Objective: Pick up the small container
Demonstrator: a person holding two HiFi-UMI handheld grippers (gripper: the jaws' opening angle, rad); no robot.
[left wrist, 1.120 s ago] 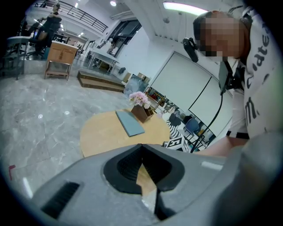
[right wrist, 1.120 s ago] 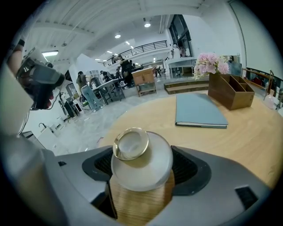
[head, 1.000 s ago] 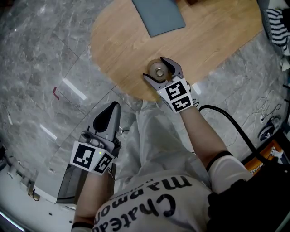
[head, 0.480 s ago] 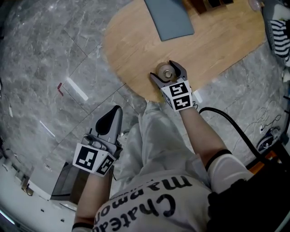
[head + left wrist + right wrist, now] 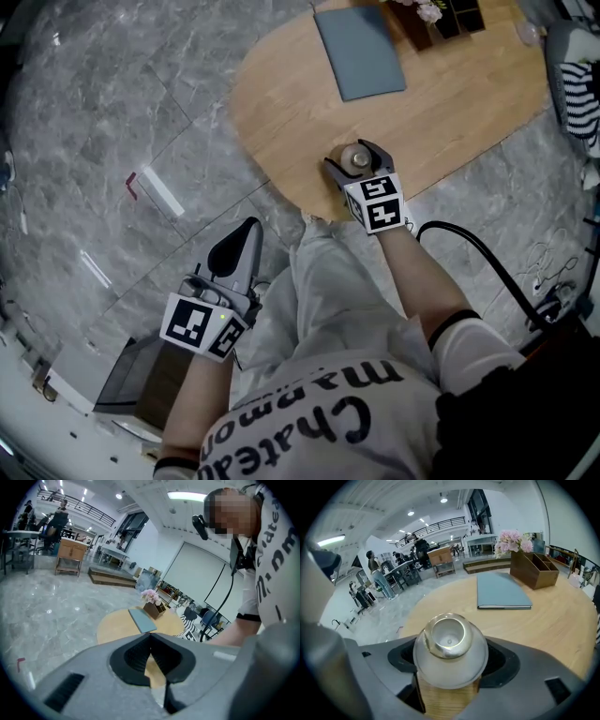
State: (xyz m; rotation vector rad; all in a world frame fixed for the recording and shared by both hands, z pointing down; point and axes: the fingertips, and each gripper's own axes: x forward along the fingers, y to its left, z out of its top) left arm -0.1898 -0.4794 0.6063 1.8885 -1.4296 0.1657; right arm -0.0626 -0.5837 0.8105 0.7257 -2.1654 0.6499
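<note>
Now | right gripper (image 5: 358, 157) clamped on small container (image 5: 449, 645) at tabletop's (image 5: 450, 94) near edge, base hidden behind jaws | left gripper (image 5: 248, 228) pinched together, empty, over floor (image 5: 103, 103)

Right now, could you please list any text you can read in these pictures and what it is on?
"Chate": on the person's white shirt, the end cut off.
"mapmo": the shirt's other line, creased, uncertain.
Left gripper and right gripper cubes: patterns, no words.
Small container: no print.
</note>
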